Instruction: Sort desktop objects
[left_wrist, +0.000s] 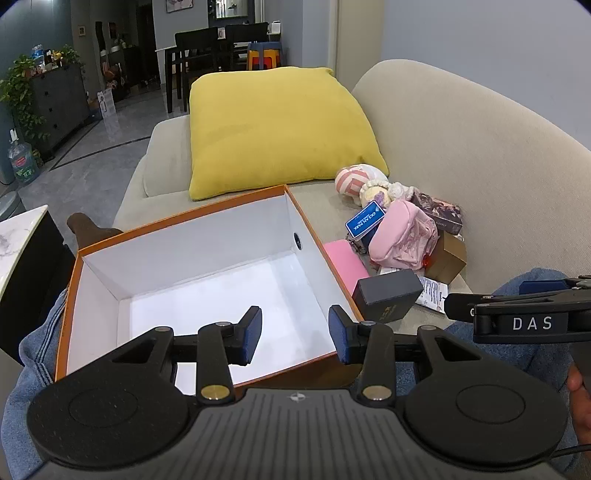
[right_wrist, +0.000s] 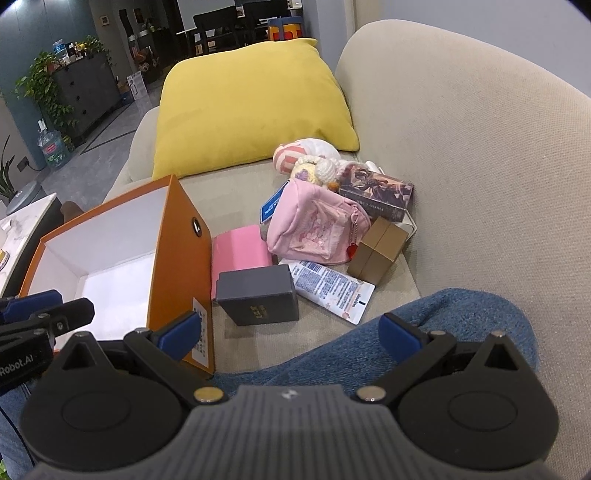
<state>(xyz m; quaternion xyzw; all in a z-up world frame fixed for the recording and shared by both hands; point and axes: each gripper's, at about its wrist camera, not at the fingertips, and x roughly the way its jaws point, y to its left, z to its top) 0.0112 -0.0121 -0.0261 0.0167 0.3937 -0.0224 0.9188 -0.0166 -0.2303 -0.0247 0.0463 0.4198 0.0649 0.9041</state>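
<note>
An orange box (left_wrist: 317, 243) with a white, empty inside stands open on the sofa. My left gripper (left_wrist: 295, 334) hangs over its near edge, open, nothing between its blue pads. To the box's right lies a pile: a dark grey box (right_wrist: 258, 295), a pink flat pack (right_wrist: 240, 247), a pink pouch (right_wrist: 314, 229), a brown box (right_wrist: 376, 247), a white tube (right_wrist: 332, 291), a printed card box (right_wrist: 376, 192) and a plush toy (right_wrist: 306, 155). My right gripper (right_wrist: 290, 336) is wide open and empty, short of the grey box, above a denim-clad knee.
A yellow cushion (left_wrist: 277, 125) leans at the sofa's far end. The beige backrest (right_wrist: 480, 147) curves along the right. A person's legs in jeans (right_wrist: 443, 325) lie under both grippers. A marble-topped table (left_wrist: 18, 229) stands to the left, grey floor beyond.
</note>
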